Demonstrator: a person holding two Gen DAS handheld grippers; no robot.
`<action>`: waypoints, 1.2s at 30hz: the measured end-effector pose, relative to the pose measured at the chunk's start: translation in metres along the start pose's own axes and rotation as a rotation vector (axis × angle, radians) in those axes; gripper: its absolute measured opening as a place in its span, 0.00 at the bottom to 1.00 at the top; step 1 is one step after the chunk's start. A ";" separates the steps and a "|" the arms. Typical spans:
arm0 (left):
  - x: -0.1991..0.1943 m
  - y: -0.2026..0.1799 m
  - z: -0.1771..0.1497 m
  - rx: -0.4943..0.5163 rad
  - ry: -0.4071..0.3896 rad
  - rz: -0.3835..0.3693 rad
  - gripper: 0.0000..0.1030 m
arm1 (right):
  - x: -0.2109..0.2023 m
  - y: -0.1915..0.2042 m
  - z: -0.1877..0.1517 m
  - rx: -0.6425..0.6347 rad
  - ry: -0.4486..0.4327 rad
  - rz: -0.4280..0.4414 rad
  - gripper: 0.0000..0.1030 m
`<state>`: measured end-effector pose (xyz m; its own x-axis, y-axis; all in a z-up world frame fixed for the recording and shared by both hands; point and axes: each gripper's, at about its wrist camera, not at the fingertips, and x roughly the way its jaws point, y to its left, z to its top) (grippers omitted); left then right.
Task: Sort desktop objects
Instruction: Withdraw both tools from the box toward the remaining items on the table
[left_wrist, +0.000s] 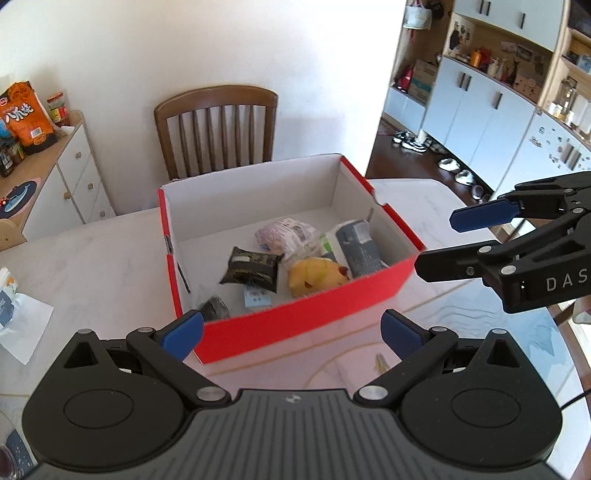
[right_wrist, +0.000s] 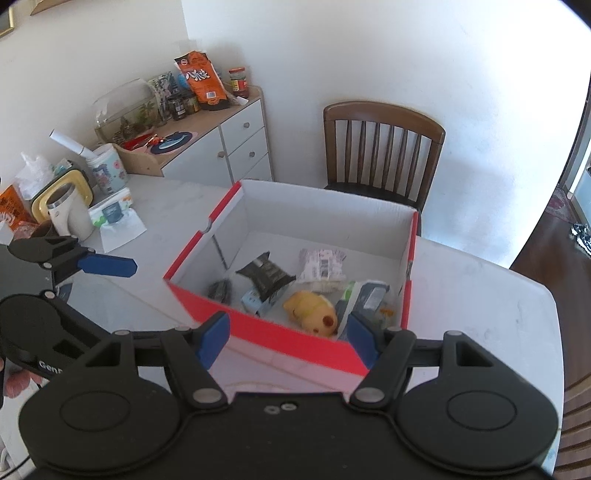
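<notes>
A red cardboard box (left_wrist: 295, 321) (right_wrist: 199, 243) with a white inside stands open on the white marble table (left_wrist: 92, 266). In it lie a yellow plush toy (left_wrist: 317, 277) (right_wrist: 314, 312), a black packet (left_wrist: 253, 269) (right_wrist: 266, 275), a pale purple packet (left_wrist: 286, 236) (right_wrist: 321, 264), a grey-blue pack (left_wrist: 356, 251) (right_wrist: 369, 299) and a small light blue carton (left_wrist: 256, 299). My left gripper (left_wrist: 291, 334) hangs open before the box's near wall, holding nothing. My right gripper (right_wrist: 288, 339) (left_wrist: 439, 242) is open and empty too, just right of the box.
A brown wooden chair (left_wrist: 218, 125) (right_wrist: 384, 147) stands behind the table. A white sideboard (right_wrist: 236, 147) with jars and an orange snack bag is at the back left. A white cup (right_wrist: 70, 210), a tissue pack (right_wrist: 110, 212) and a paper (left_wrist: 22, 328) sit on the table's left side.
</notes>
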<state>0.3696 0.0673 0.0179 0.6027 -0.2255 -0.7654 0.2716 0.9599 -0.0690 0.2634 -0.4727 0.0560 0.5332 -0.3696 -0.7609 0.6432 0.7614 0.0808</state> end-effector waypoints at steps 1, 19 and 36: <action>-0.004 -0.002 -0.002 0.007 -0.002 0.000 1.00 | -0.004 0.002 -0.004 0.002 0.000 0.001 0.68; -0.057 -0.017 -0.098 0.052 0.002 0.009 1.00 | -0.044 0.040 -0.096 -0.024 0.011 -0.019 0.66; -0.078 -0.021 -0.179 0.015 0.072 -0.034 1.00 | -0.059 0.079 -0.164 -0.023 0.036 -0.052 0.65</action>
<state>0.1831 0.0941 -0.0356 0.5378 -0.2452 -0.8066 0.3030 0.9491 -0.0864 0.1929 -0.3038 0.0019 0.4791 -0.3897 -0.7865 0.6564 0.7540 0.0263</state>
